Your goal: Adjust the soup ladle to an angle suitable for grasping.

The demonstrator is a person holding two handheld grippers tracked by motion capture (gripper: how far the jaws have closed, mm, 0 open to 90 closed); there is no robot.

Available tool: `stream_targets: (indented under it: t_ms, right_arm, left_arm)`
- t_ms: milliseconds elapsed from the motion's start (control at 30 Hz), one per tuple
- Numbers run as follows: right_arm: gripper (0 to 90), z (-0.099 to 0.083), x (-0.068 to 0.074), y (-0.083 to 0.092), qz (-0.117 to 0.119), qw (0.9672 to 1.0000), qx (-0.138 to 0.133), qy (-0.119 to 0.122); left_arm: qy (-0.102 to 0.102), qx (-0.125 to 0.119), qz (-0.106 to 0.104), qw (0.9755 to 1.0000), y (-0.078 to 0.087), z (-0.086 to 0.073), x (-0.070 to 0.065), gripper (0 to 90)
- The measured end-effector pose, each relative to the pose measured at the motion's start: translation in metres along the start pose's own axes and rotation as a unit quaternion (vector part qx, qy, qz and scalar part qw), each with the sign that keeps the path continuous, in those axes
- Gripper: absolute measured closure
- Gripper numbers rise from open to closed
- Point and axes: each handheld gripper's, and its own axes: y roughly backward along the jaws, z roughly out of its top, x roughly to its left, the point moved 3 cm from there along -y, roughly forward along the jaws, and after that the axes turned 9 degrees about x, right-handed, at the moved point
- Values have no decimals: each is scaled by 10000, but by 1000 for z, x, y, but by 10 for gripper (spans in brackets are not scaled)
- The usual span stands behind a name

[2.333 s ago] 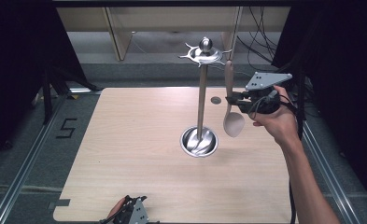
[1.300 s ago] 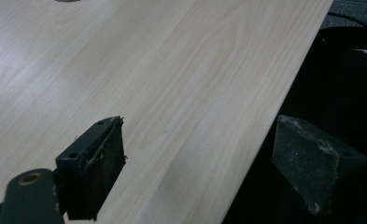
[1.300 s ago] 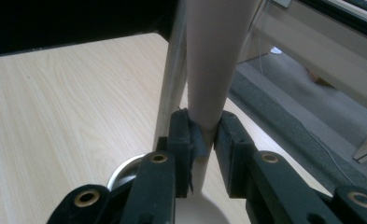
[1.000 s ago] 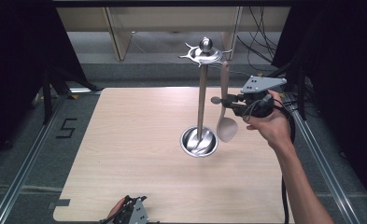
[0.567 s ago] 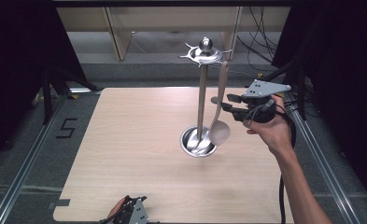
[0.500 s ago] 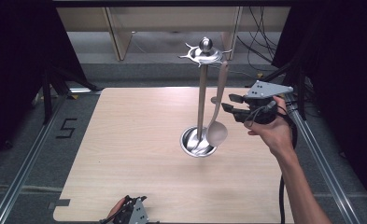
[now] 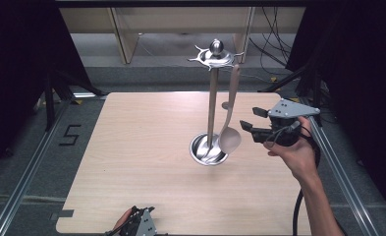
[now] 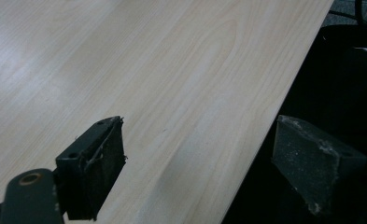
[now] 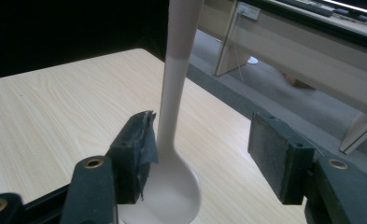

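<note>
At the near edge of the worktop (image 7: 131, 162), left of its middle, the left tongs (image 7: 137, 225) rest low with their jaws standing wide apart and nothing between them; in the left gripper view they look across bare wood and past the worktop's edge into darkness. This hand is far from the work.

Right of the worktop's middle stands a steel utensil stand (image 7: 211, 98): a round dished base, an upright pole, and a crown of hooks with a ball on top. From a hook on the crown's right side hangs a pale ladle (image 7: 229, 118), its long axis close to vertical, handle up and bowl down, the bowl level with the base and just beside its right rim.

Just right of the bowl are the right tongs (image 7: 247, 119), held level and pointing left toward the ladle. Their jaws have just been opening and now stand apart. In the right gripper view the ladle's stem (image 9: 172, 107) rises between the pads, close against the left pad (image 9: 139, 144) and well apart from the right one, so the pads no longer press on it. The right hand is by far the nearer one.

The coming move looks like a withdrawal to the right, away from the stem. The pole stands just left of the ladle, and a careless brush of the near pad could set the ladle swinging against it.
</note>
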Motion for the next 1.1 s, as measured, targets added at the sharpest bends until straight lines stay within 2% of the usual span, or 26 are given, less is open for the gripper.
stream_targets:
  t_ms: [67, 167, 200, 267, 333, 367, 400, 433, 467, 500, 533, 633, 667, 700, 733, 767, 833, 867, 900, 933, 967, 1000, 1033, 1100]
  right_arm:
    - [389, -5, 0, 1, -12, 10000, -60, -45]
    - [368, -15, 1, 1, 28, 9999, -63, -152]
    - [364, -18, 2, 2, -35, 9998, -88, -176]
    - [365, -23, 4, 1, -5, 9996, -140, -257]
    - [356, -27, 7, 1, 124, 9992, 23, -387]
    - [352, -27, 8, 0, 123, 9992, 51, -364]
    - [352, -27, 8, -2, 44, 9994, -37, -336]
    - [351, -28, 8, -3, 78, 9996, -11, -258]
    - [348, -29, 10, -4, 86, 9995, -29, -294]
    - [345, -30, 9, -4, 48, 9998, 18, -213]
    - [341, -31, 13, -4, 120, 9994, 44, -328]
    - [336, -38, 16, -5, 131, 9994, 128, -306]
    - [335, -39, 15, -5, 123, 9996, 128, -228]
    - [329, -44, 17, -6, 188, 9993, 196, -267]
    - [329, -44, 17, -6, 188, 9993, 196, -267]
    - [328, -46, 19, -6, 205, 9989, 246, -349]
    - [324, -52, 21, -7, 219, 9987, 273, -369]
    - [318, -55, 19, -9, 191, 9993, 214, -233]
    - [312, -58, 21, -9, 225, 9987, 298, -358]
    - [309, -61, 21, -9, 261, 9986, 380, -278]
    - [309, -63, 23, -10, 234, 9982, 383, -389]
    - [304, -66, 23, -10, 273, 9979, 433, -407]
    - [293, -68, 23, -11, 219, 9981, 401, -409]
    - [272, -72, 24, -8, 288, 9963, 629, -506]
  left_arm:
    - [90, -106, -38, 9999, -1, 0, -1, 161]
    - [84, -76, -22, 9999, 0, 0, 0, 161]
    - [87, -77, -18, 9999, 0, 0, 0, 161]
    - [23, -20, 3, 10000, 0, 0, 1, 161]
    - [24, -17, -12, 10000, 0, 0, 1, 161]
    - [81, -63, -30, 9999, -1, 0, 0, 161]
    - [96, -77, -12, 9999, -1, 0, -1, 161]
    - [86, -76, -30, 9999, 0, 0, -1, 161]
    - [87, -82, -38, 9999, 0, 0, -1, 161]
    - [35, -42, -27, 10000, 0, 0, 0, 161]
    - [18, -19, -29, 10000, 0, 0, 1, 161]
    - [33, -11, -31, 10000, -1, 0, 1, 161]
    - [24, -10, -24, 10000, -1, 0, 1, 161]
    - [-24, 10, -4, 10000, 0, 1, 2, 161]
    - [86, -73, -58, 9999, -1, 1, 0, 161]
    - [73, -78, -56, 9999, 0, 2, 0, 161]
    - [0, -48, -37, 10000, 0, 4, 1, 161]
    - [3, -63, -63, 10000, -1, 5, 0, 161]
    - [-26, -40, -49, 10000, -1, 5, 0, 161]
    - [-23, -27, -80, 10000, -2, 5, -1, 161]
    - [-21, -31, -129, 9999, -3, 5, -1, 161]
    - [-27, -21, -79, 10000, -2, 5, -1, 161]
    - [59, -125, -117, 9998, -4, 5, -2, 161]
    - [2, -62, -66, 10000, -2, 6, 0, 161]
